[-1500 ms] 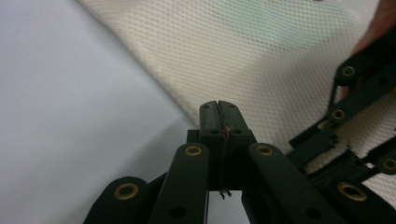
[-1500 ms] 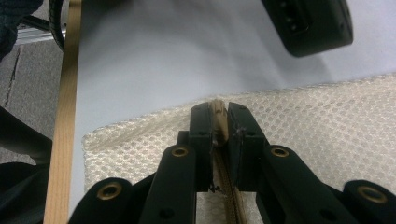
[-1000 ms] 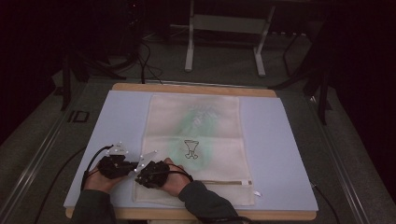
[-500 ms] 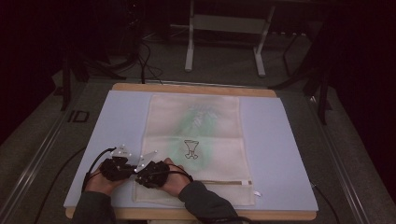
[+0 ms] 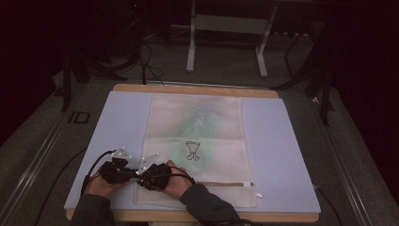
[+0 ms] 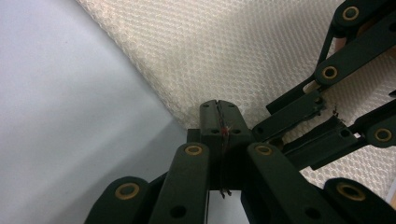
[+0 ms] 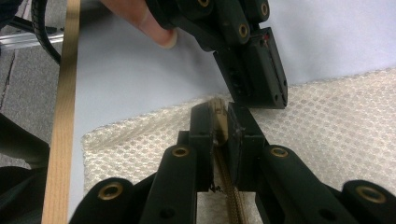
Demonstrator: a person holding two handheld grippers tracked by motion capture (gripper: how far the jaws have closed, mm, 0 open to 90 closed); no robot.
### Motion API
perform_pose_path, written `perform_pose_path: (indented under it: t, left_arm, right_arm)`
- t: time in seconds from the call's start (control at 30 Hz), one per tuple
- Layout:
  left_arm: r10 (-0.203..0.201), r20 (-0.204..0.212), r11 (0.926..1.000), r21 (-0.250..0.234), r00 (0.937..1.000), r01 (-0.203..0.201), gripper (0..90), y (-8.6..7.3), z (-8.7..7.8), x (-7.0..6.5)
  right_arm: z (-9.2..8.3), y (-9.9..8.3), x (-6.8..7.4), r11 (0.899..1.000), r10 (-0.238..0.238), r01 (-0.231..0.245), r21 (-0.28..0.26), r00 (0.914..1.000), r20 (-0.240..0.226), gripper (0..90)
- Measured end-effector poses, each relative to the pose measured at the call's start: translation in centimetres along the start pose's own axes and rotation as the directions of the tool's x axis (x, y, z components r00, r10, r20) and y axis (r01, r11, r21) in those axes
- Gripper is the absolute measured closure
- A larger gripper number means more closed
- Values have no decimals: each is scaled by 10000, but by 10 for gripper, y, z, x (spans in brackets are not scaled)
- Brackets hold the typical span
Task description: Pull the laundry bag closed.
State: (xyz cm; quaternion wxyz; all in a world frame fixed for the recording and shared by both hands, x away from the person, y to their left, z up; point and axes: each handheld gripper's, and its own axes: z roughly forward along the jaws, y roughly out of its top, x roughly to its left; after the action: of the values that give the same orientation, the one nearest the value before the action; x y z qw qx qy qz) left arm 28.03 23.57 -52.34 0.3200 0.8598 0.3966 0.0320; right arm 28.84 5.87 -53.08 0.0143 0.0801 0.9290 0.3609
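A cream mesh bag (image 5: 207,127) with a green print lies flat on the pale blue mat (image 5: 282,155). Its tan zipper (image 5: 226,184) runs along the near end. Both grippers meet at the bag's near left corner. My left gripper (image 5: 133,172) (image 6: 218,109) is shut on the bag's mesh edge (image 6: 224,51) just where it meets the mat. My right gripper (image 5: 147,175) (image 7: 218,109) is shut on the end of the zipper (image 7: 231,196). The two sets of jaws almost touch: the left gripper (image 7: 257,79) stands just beyond the right one's tips.
The mat covers a wooden table whose near edge (image 7: 60,116) runs close behind the hands. A white zipper pull (image 5: 259,194) lies at the bag's near right corner. Cables (image 5: 94,165) trail left from the grippers. Grey floor and metal stand legs (image 5: 190,47) lie beyond the table.
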Motion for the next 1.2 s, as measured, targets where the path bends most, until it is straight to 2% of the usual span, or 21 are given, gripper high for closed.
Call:
perform_pose_path:
  t: [0.13, 0.37, 0.4, 0.8, 1.2]
  left_arm:
    - [58, 6, 10000, 74, 10000, -58, 899, 1, 0, 0]
    - [162, -122, 9998, 150, 9998, -160, 900, 1, 0, -1]
    - [286, -183, 9994, 220, 9994, -282, 900, 2, 0, -2]
    - [352, -139, 9993, 162, 9993, -349, 900, 2, 0, -1]
    - [465, -197, 9988, 133, 9987, -462, 900, 1, 0, -2]
  right_arm:
    - [0, 1, 1, 9999, -127, 127, 86, 9999, 30, 820]
    - [-2, -1, -1, 9999, -80, 80, 110, 10000, 3, 821]
    - [-3, -1, -1, 9999, -80, 80, 118, 10000, -11, 821]
    - [-8, -5, -2, 9997, -71, 72, 224, 10000, -49, 822]
    - [-13, -7, 2, 9987, -321, 313, 391, 9993, 189, 822]
